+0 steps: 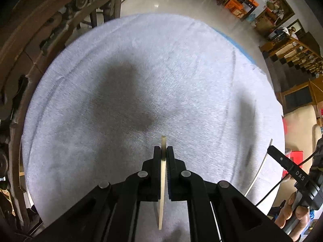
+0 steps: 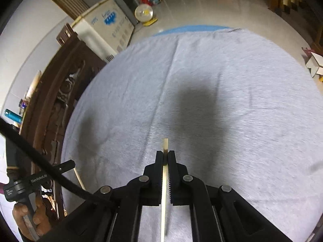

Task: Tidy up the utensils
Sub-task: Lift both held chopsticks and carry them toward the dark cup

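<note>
Left wrist view: left gripper (image 1: 163, 151) pinched tight on a pale flat stick (image 1: 163, 181), probably a chopstick or a thin wooden utensil — can't tell which. Stick runs between the fingers, tip poking out toward 12 o'clock, the other end trailing back to 6 o'clock under the camera. Below it a round table under a grey cloth (image 1: 181, 64), nothing else lying on the cloth in this view. Gripper shadows fall on the cloth at about 11 and 3 o'clock. At 4 o'clock the right gripper (image 1: 271, 148) comes in from the frame edge with a thin pale stick (image 1: 260, 169) running through it, and the person's hand (image 1: 298, 213) on its handle.

Right wrist view: right gripper (image 2: 165, 154) also clamped on its own thin pale stick (image 2: 164, 191) — tip out at 12 o'clock, shaft running back to 6. Same cloth (image 2: 242, 70) beneath, a blue edge (image 2: 191, 29) showing at 12 o'clock. At 8 o'clock the left gripper (image 2: 70, 164) with its stick (image 2: 78, 177), hand (image 2: 32, 219) gripping the handle. Carved dark wooden furniture (image 2: 60, 92) at 9 to 10 o'clock, well apart from both sticks.
</note>
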The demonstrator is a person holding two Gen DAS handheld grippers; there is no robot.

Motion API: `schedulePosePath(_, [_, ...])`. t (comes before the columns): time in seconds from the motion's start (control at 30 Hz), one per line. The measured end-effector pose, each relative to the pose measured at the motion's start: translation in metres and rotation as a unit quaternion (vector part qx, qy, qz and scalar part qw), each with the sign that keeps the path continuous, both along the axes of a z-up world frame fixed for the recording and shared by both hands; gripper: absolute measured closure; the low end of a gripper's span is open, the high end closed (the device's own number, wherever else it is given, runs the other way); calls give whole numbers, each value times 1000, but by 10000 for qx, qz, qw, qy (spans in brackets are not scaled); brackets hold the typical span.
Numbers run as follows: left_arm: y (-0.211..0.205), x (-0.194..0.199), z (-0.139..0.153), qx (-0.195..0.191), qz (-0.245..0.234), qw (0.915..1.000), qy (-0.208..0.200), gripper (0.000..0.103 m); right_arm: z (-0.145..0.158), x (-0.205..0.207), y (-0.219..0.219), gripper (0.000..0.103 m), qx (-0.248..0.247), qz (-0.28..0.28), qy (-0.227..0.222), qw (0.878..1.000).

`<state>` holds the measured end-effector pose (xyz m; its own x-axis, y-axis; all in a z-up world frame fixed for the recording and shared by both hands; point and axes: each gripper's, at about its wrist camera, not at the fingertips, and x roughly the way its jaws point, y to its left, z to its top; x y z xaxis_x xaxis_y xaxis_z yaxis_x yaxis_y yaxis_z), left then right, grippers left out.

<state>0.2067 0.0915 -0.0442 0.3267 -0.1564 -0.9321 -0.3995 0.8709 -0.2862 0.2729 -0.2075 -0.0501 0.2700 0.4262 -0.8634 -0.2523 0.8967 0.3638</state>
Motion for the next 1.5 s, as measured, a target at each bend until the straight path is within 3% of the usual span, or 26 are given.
schedulePosePath(0.37, [10,-39,49,441,253,9961,-727,99,56,-50,-51,98,11,-452,-976,9942])
schedulePosePath(0.8, [2,-117,121,760,499,9779,-1881,99,133,-144,-117,98,402,-1038,-2156,9701])
schedulePosePath(1.2, [-33,-192,167,1068,395,9514,-2862,99,181,-239,-128,98,708,-1011,-2959,9472])
schedulePosePath(1.5, [-66,-238,188,1133,179,9329,-3413,99,199,-301,-114,98,1007,-758,-3296,9357])
